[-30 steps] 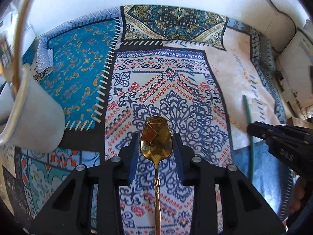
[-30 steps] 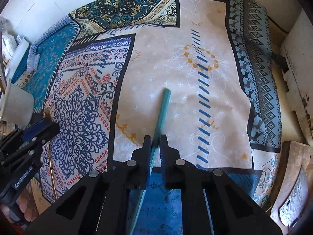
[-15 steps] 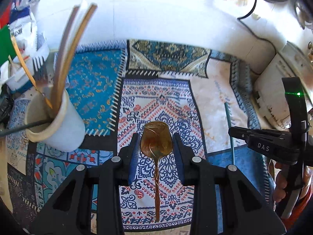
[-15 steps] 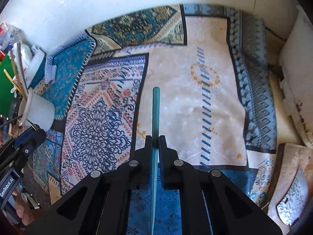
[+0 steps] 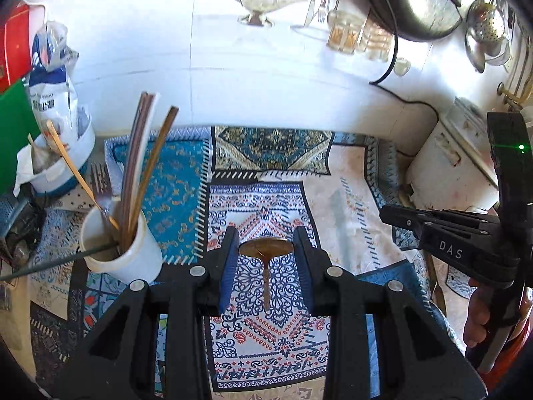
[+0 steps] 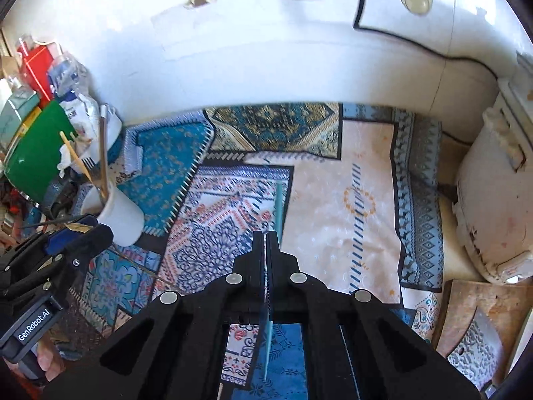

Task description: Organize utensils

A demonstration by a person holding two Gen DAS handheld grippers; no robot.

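My left gripper (image 5: 266,250) is shut on a gold spoon (image 5: 266,248) by its bowl, with the handle hanging down above the patterned cloth (image 5: 266,206). A white cup (image 5: 125,250) holding several sticks and a fork stands to its left. My right gripper (image 6: 266,236) is shut on a thin teal stick (image 6: 278,206) that points forward over the cloth (image 6: 349,200). In the right wrist view the cup (image 6: 116,215) is at the left, just beyond my left gripper (image 6: 78,230).
A green board (image 6: 36,156), bags and boxes crowd the far left. A white appliance (image 6: 493,206) stands at the right, with a wooden board (image 6: 476,320) in front of it. Glasses (image 5: 346,33), cutlery and a black pot (image 5: 409,0) are on the white counter behind.
Both grippers have lifted and tilted up with their utensils, bringing the back counter into view. The spoon now hangs foreshortened in the left jaws. The cup looks farther off.
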